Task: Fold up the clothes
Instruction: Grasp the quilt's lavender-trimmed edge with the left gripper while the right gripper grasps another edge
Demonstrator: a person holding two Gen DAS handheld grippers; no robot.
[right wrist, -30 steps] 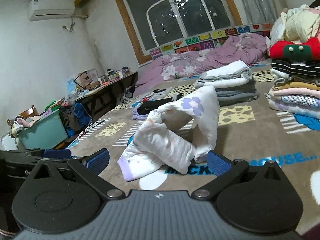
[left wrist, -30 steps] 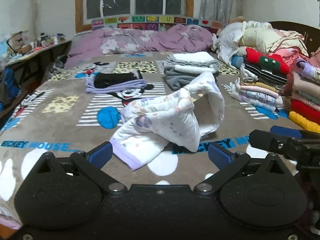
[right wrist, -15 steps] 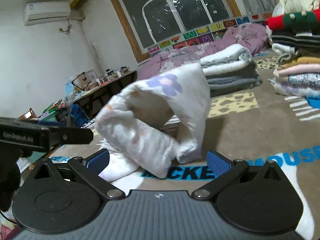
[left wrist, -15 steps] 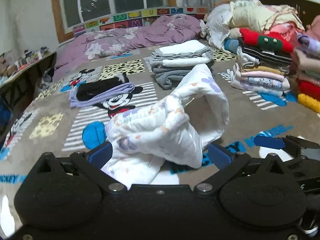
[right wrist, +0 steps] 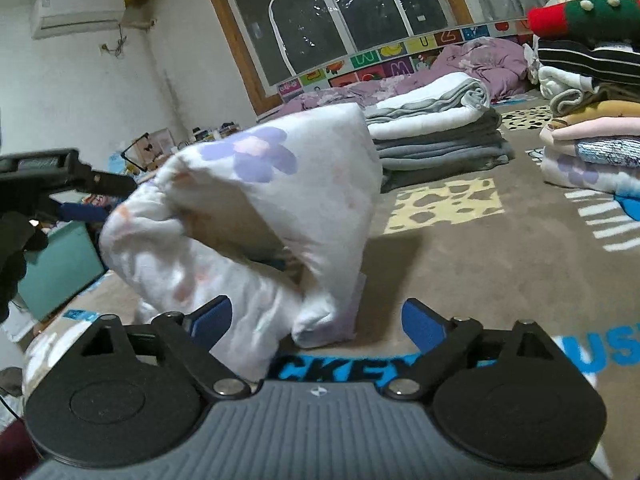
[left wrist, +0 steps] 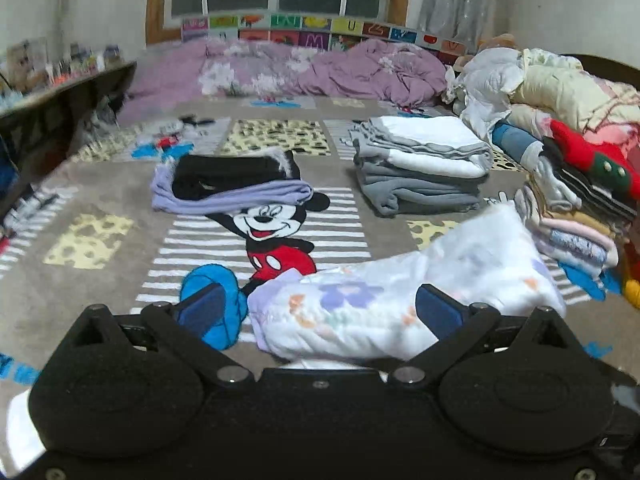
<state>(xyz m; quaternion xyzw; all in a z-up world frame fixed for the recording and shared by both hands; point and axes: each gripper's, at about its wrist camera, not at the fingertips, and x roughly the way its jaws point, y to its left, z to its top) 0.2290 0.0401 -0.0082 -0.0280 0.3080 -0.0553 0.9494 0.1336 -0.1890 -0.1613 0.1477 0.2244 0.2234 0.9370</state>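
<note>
A white garment with purple and orange flowers [left wrist: 404, 300] lies bunched on the Mickey Mouse blanket [left wrist: 100, 200]. In the left wrist view it stretches across the gap of my left gripper [left wrist: 318, 312], whose blue pads stand wide open on either side of it. From the right wrist view the same garment [right wrist: 272, 200] rises in a hollow arch. Its lower end sits between the open fingers of my right gripper [right wrist: 316, 320]. The left gripper [right wrist: 60, 184] shows at that view's left edge, close beside the cloth. Neither gripper pinches the fabric.
A folded grey and white stack [left wrist: 420, 168] and a black and lavender stack [left wrist: 228, 188] sit farther up the bed. A tall pile of folded clothes [left wrist: 580, 200] lines the right side. A purple duvet [left wrist: 320, 72] lies at the head; a cluttered table [left wrist: 60, 92] and a teal bin [right wrist: 56, 264] stand left.
Both grippers have moved in on the floral garment, which now fills the gap between each pair of fingers. The left view has swung; the cloth looks flatter there.
</note>
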